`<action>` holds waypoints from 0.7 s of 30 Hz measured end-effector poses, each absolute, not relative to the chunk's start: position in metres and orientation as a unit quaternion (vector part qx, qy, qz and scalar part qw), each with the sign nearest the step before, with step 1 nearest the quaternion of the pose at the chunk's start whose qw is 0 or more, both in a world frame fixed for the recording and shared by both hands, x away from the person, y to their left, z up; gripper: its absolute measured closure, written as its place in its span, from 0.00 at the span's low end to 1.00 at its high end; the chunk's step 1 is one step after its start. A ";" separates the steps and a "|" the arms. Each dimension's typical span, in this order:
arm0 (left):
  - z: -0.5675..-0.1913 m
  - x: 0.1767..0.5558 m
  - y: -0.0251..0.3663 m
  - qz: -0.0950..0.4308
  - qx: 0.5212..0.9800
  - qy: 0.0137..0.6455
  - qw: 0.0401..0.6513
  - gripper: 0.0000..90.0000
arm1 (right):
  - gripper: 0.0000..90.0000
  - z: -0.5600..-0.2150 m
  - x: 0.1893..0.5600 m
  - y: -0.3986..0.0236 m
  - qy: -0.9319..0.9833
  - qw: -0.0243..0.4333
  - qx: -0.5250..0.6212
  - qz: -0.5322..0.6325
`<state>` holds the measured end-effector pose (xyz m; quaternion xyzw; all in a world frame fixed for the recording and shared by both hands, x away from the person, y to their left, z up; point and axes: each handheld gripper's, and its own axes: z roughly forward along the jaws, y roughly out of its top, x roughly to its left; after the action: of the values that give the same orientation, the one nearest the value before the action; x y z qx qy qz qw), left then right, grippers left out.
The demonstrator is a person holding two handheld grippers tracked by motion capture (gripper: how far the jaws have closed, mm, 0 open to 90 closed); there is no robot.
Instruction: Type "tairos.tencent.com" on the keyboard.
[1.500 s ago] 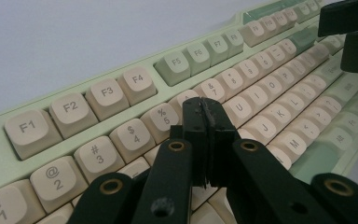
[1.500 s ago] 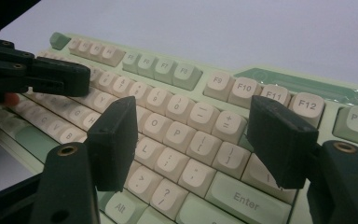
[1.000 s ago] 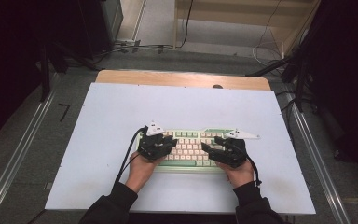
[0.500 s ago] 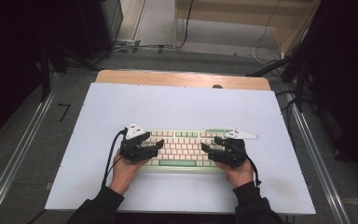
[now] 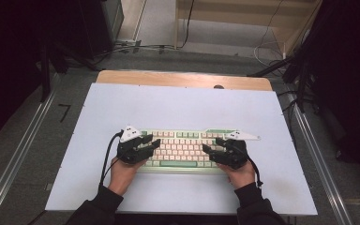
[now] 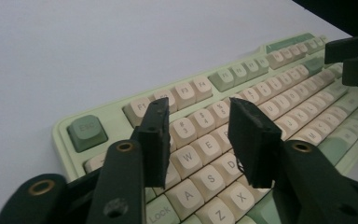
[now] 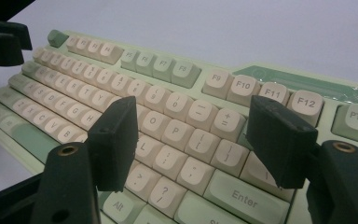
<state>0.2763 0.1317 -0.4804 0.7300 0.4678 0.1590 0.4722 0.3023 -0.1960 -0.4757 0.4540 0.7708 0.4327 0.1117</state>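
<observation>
Keyboard (image 5: 183, 147), pale green with cream keys, lies flat on the white tabletop (image 5: 178, 108), a little toward the person's side, and both claws are over it. The left claw (image 5: 151, 144) hovers above the left end, over the letter and number keys near W, E and S (image 6: 200, 149); its jaws have just been closing and now stand partly open, with nothing held between them, the pads only close above the keycaps. The right claw (image 5: 212, 151) is over the right part, near the Enter key (image 7: 242, 193) and the punctuation keys; its jaws stand wide apart and grip nothing.

As I judge it, the work is typing or pressing keys with the jaw tips, and it is somewhere in the middle: the claws are in place on the two halves, but the frames do not tell which keys are already pressed or how many remain.

No container is on the tabletop, so nothing is stored in anything.
</observation>
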 end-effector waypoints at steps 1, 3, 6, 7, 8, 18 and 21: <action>-0.481 0.276 0.131 0.159 0.733 0.466 0.469 0.70 | 0.36 -0.476 0.302 -0.196 0.771 0.111 0.454 0.433; -0.482 0.276 0.129 0.157 0.735 0.464 0.469 0.71 | 0.36 -0.475 0.302 -0.196 0.771 0.114 0.452 0.435; -0.481 0.275 0.127 0.161 0.734 0.459 0.474 0.71 | 0.36 -0.475 0.303 -0.197 0.770 0.113 0.454 0.434; -0.481 0.274 0.126 0.162 0.734 0.457 0.475 0.73 | 0.36 -0.475 0.303 -0.197 0.770 0.112 0.454 0.433; -0.481 0.274 0.125 0.162 0.737 0.455 0.473 0.77 | 0.36 -0.475 0.303 -0.198 0.770 0.111 0.454 0.434; -0.486 0.279 0.121 0.146 0.745 0.456 0.465 1.00 | 0.36 -0.474 0.303 -0.200 0.768 0.111 0.455 0.437; -0.488 0.281 0.121 0.143 0.746 0.456 0.464 1.00 | 0.36 -0.475 0.304 -0.199 0.768 0.109 0.457 0.435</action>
<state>0.2810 0.1205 -0.4877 0.7458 0.4561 0.1429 0.4641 0.3037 -0.1994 -0.4750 0.4569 0.7680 0.4353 0.1092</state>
